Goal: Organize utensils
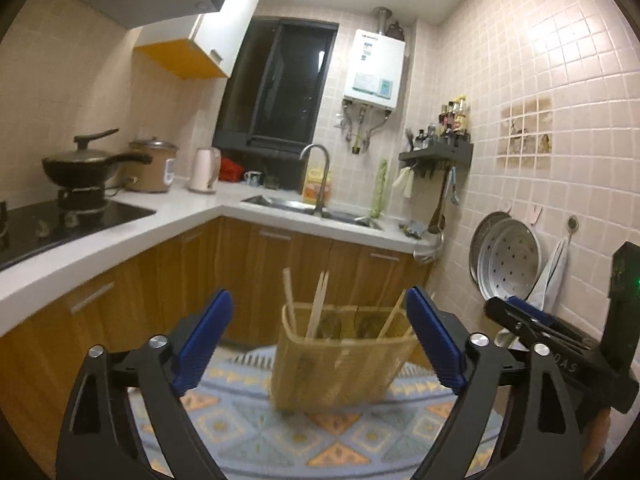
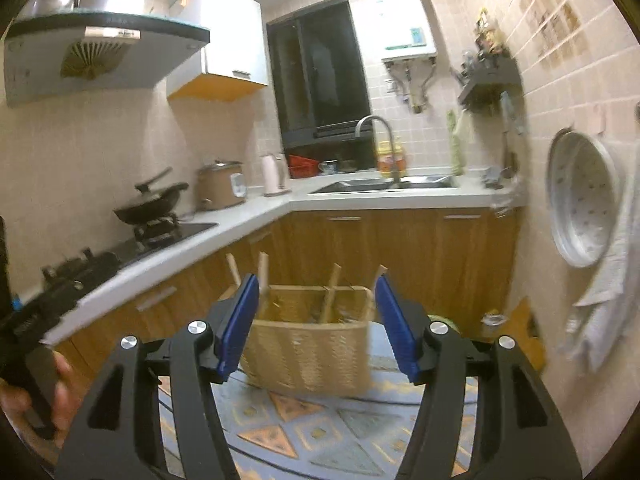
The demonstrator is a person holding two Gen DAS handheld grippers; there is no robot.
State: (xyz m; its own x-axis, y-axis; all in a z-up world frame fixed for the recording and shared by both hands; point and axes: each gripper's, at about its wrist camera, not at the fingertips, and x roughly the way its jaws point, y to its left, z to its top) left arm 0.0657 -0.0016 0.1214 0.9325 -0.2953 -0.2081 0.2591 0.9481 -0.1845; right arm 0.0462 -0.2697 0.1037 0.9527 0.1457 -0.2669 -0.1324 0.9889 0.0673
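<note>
Presently: woven basket (image 1: 340,360) stood on patterned mat (image 1: 240,432), near centre, holding chopsticks (image 1: 318,306) upright. Left gripper (image 1: 320,344) and right gripper (image 2: 314,324) gaped wide, empty. Sorting seemingly unstarted.

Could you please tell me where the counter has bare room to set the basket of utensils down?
The white counter is bare between the stove and the sink, in front of the kettle. It is crowded behind: rice cooker, kettle, red item. Both tools, left tool and right tool, are open.
</note>
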